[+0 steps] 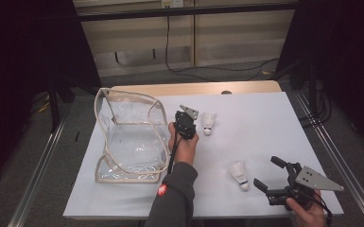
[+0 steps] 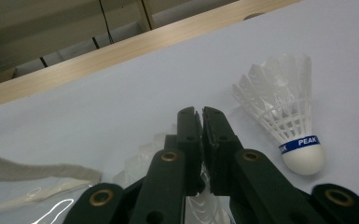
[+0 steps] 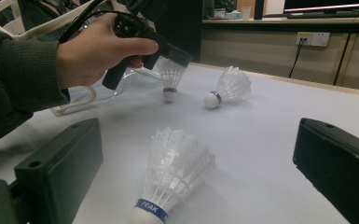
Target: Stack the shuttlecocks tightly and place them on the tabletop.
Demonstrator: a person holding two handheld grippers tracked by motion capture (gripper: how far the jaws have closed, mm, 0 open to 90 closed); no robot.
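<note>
Right gripper view gives me the clearest look at the work: my left gripper [image 3: 168, 53] has its jaws together on the feather skirt of the held shuttlecock [image 3: 170, 77], just beside the open mouth of the clear plastic bag [image 3: 9, 18]. This shuttlecock hangs cork down, its long axis near upright, the skirt flaring up into the jaws; whether the cork touches the white worktop [image 3: 270, 135] I cannot tell. I judge it very light and fragile: the thin white vanes will bend or crack under a hard pinch, so a gentle hold is wanted, and the firmer place would be low on the skirt by the blue band or on the rounded cork, though the cork looks smooth and may slip. Left gripper view shows the same jaws pressed shut with feathers [image 2: 140, 158] showing beneath them, and the far shuttlecock [image 2: 284, 116] lying near on the worktop, cork toward me, skirt pointing away. High view shows my right gripper [image 1: 266, 171] resting low at the worktop's near corner, jaws wide apart and holding nothing, with the near shuttlecock [image 1: 239, 174] just beside it, lying on its side with its cork toward the near edge and its skirt toward the bag.
</note>
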